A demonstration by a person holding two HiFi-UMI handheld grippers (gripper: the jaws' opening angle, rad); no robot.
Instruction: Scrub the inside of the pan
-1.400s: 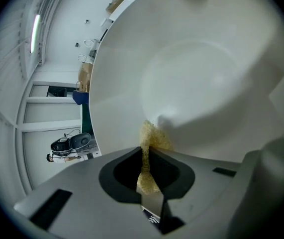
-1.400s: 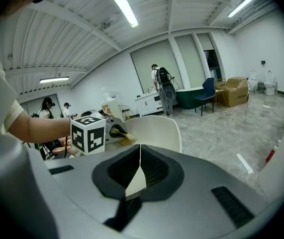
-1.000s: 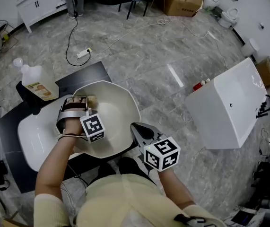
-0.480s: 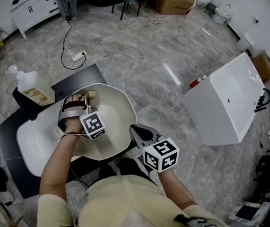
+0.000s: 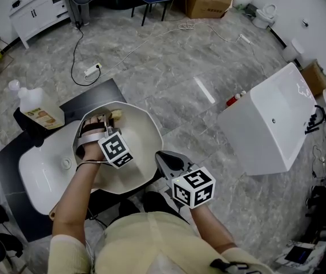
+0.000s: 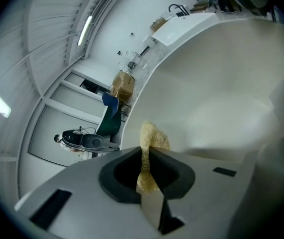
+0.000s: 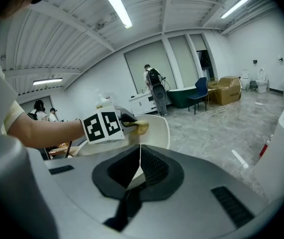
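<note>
A yellowish spongy scrubbing pad [image 6: 151, 136] is being pinched in the closed left tool [image 5: 103, 117] and pressed against the inner wall of the wide cream-coloured pan [image 5: 145, 136], near its far rim. The pan is being steadied over the dark tabletop [image 5: 103, 90], with its near rim being clamped by the right tool [image 5: 165, 161]. Under too hard a push, that thin rim is likely to be levered out of the clamp, or the pad dragged over the edge.

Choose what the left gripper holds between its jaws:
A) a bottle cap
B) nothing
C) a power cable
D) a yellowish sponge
D: in the left gripper view, the left gripper is shut on a yellowish sponge, whose tip lies at the inner wall of the pan.
</note>
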